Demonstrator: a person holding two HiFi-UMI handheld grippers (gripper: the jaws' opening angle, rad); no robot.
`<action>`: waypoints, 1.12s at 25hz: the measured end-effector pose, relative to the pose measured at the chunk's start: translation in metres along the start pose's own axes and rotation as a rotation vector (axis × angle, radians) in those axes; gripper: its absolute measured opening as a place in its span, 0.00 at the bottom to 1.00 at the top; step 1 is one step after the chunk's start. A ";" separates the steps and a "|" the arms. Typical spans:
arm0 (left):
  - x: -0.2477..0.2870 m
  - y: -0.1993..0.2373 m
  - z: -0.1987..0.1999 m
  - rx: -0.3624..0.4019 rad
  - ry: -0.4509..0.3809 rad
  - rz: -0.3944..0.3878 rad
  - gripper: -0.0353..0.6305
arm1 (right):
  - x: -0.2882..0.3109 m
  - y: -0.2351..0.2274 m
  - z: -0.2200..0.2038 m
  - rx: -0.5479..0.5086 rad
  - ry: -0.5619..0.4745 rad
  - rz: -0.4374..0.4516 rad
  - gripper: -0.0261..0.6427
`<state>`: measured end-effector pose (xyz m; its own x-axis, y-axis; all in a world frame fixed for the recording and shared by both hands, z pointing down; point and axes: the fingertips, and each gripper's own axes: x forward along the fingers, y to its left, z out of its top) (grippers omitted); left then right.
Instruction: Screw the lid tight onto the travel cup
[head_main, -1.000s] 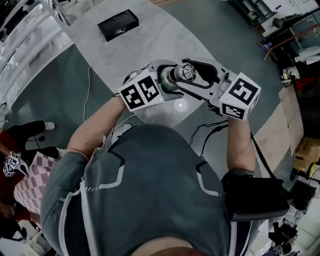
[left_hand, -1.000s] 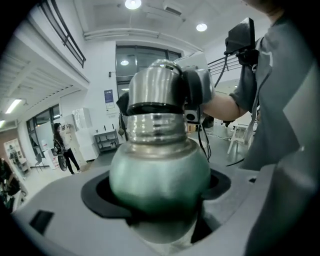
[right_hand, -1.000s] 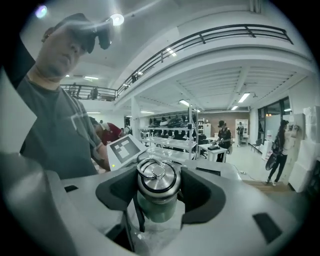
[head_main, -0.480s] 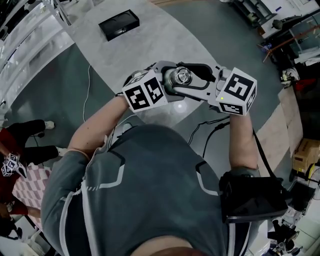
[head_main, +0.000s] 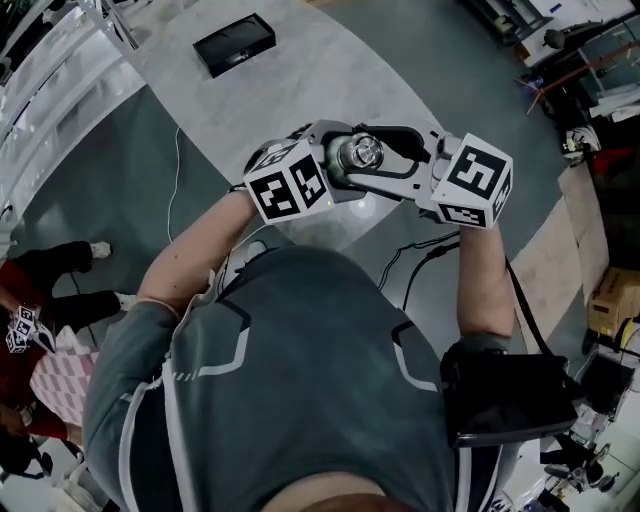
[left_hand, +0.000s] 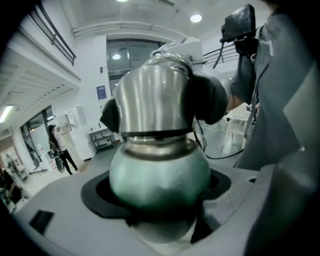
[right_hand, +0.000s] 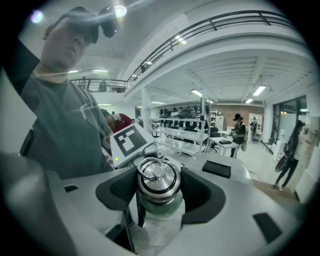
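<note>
Since a second ago your right gripper has rolled slightly, tipping its marker cube more face-up, while the travel cup has stayed above the tabletop. Your left gripper clamps the cup's round green body. The right one, set wide, seems to clasp the steel lid, which sits on the neck with its ring on top.

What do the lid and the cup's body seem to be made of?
The lid is likely stainless steel. It is bare silver with a brushed look, and it shows sharp, bright reflections. The body is probably metal under a matte green coat. Its highlights are soft and blurred, so plastic cannot be excluded.
</note>
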<state>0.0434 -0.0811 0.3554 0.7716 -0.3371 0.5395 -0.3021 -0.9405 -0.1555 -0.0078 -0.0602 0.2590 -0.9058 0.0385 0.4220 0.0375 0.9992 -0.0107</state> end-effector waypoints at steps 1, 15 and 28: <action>0.000 -0.006 0.004 -0.002 -0.017 -0.037 0.65 | -0.002 0.005 0.001 -0.042 0.004 0.025 0.45; -0.012 -0.033 0.022 -0.010 -0.063 -0.203 0.65 | -0.011 0.030 0.012 -0.140 -0.006 0.234 0.45; 0.000 0.009 -0.012 -0.124 0.066 0.046 0.65 | 0.007 -0.019 -0.007 0.206 -0.055 -0.202 0.45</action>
<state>0.0341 -0.0890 0.3635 0.7184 -0.3722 0.5878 -0.4062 -0.9103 -0.0799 -0.0124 -0.0788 0.2685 -0.9081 -0.1666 0.3843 -0.2270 0.9668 -0.1174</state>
